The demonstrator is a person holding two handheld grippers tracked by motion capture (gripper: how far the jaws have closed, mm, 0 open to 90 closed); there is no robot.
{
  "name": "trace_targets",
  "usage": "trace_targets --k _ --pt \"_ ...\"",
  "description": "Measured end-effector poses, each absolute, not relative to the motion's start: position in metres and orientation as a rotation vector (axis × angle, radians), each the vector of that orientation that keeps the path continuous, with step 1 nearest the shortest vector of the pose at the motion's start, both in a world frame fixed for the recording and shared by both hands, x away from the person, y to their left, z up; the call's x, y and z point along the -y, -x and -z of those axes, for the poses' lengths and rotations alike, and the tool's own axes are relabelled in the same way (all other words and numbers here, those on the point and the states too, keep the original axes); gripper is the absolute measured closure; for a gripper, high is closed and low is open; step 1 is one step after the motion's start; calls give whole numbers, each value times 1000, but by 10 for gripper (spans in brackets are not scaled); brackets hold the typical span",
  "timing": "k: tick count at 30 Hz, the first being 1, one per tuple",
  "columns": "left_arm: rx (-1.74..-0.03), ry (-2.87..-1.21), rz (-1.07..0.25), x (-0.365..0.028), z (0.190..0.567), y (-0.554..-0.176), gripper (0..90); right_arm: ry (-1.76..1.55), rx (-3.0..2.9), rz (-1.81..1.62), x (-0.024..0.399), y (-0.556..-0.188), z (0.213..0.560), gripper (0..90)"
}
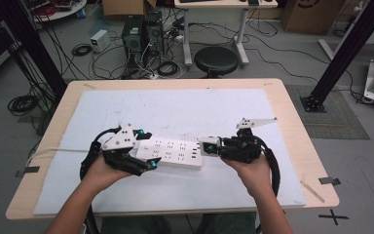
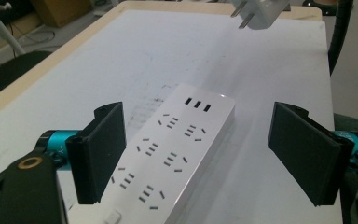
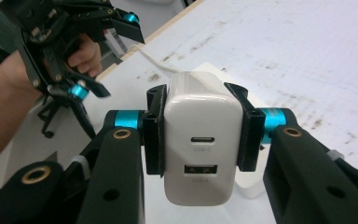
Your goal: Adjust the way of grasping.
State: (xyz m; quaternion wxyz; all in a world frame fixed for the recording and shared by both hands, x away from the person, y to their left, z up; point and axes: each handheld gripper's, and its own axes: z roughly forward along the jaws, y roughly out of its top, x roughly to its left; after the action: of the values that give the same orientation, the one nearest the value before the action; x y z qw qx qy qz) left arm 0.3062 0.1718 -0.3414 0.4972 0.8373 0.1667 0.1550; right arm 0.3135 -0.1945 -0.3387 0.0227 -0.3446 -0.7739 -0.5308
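A long white plastic power strip lies flat on the pale sheet covering the wooden desk, near the person's edge, its rows of sockets facing up. The left tool stands wide, one black padded jaw on either side of the strip's near end without touching it; set like this it can probably close to pin the strip so that it does not slide. The right tool is clamped on a white boxy wall charger, gripping its two flat sides so the face with the two USB ports looks back at the camera. In the left gripper view the charger's metal prongs hang in the air beyond the strip's far end, pointing down and toward it, which suggests it is held ready for plugging into a socket. Charger and strip are apart
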Motion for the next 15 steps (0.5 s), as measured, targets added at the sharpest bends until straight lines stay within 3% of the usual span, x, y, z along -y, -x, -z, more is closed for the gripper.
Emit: trace_targets --k 15 --pt "-513 -2071 -333 -204 338 -333 191 1116 2430 1609 200 -320 333 634"
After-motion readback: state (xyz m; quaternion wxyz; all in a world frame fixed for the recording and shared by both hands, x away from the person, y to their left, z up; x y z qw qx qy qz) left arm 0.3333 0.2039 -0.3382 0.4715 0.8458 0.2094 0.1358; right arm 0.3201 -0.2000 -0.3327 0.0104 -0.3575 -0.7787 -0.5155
